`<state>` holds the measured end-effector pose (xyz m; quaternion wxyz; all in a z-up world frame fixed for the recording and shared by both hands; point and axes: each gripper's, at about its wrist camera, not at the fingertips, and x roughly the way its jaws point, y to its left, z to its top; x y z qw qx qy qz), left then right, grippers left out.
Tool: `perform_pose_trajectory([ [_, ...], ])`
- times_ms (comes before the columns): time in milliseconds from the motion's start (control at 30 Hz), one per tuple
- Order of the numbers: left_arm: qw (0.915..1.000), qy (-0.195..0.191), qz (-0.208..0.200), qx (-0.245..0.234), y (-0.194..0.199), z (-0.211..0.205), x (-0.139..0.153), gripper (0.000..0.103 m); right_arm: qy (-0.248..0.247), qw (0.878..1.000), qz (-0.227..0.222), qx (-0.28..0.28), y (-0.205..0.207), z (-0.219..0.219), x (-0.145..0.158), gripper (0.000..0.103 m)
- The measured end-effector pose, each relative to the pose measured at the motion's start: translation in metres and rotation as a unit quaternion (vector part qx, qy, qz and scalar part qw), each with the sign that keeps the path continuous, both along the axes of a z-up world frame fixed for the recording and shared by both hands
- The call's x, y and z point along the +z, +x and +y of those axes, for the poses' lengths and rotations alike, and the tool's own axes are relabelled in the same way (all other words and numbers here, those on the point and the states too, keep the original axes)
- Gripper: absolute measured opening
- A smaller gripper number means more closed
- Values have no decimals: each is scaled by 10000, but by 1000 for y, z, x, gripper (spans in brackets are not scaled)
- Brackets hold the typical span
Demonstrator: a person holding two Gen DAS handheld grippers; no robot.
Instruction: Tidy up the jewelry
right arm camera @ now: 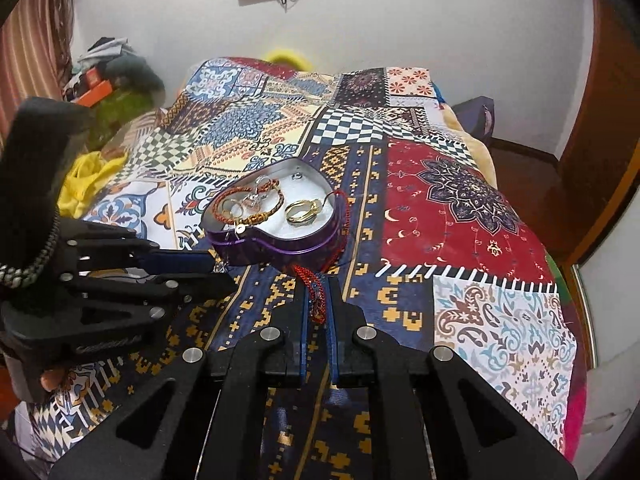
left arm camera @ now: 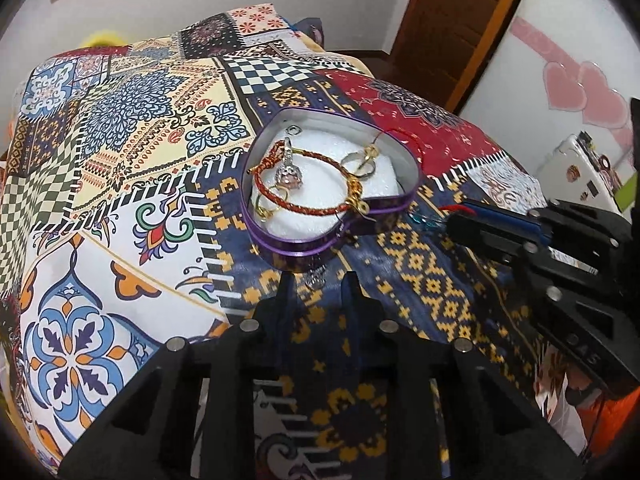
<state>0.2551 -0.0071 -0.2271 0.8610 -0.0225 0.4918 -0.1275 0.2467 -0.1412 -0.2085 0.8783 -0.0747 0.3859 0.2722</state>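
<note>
On patchwork quilt (right arm camera: 460, 208), heart-shaped tin (right arm camera: 280, 240), braided bracelets (right arm camera: 248, 208)

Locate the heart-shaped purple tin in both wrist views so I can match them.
Left wrist: the heart-shaped purple tin sits at centre, just beyond the left hand-held gripper.
Right wrist: the tin lies centre-left, just past the right hand-held gripper.
Shared landmark: the red braided bracelet inside it.

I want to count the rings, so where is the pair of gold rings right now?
In the right wrist view the pair of gold rings lies on white padding in the right half of the purple heart-shaped tin, right of the red-and-gold braided bracelet.
</note>
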Motion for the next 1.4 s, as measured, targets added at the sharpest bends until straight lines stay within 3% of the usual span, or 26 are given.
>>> perform_pose_trajectory([
  [100, 9998, 119, -58, 112, 1, -1, -1, 15, 80, 10000, -14, -17, 0, -2, 1, 7],
  [133, 9997, 172, -82, 157, 1, -1, -1, 8, 111, 9999, -14, -19, 0, -2, 2, 7],
  [433, 9995, 1, -146, 279, -8, 8, 6, 8, 229, 9997, -104, -34, -3, -5, 10, 7],
  [700, 9970, 128, -702, 305, -21, 9, 45, 8, 340, 9991, -226, -126, 0, -11, 22, 7],
  [1133, 9945, 17, -990, 347, 3, 16, 73, 8, 521, 9974, -476, -114, 11, -8, 42, 7],
  [1400, 9949, -137, -965, 264, 23, 17, 72, 8, 555, 9972, -498, -7, 28, 6, 42, 7],
])
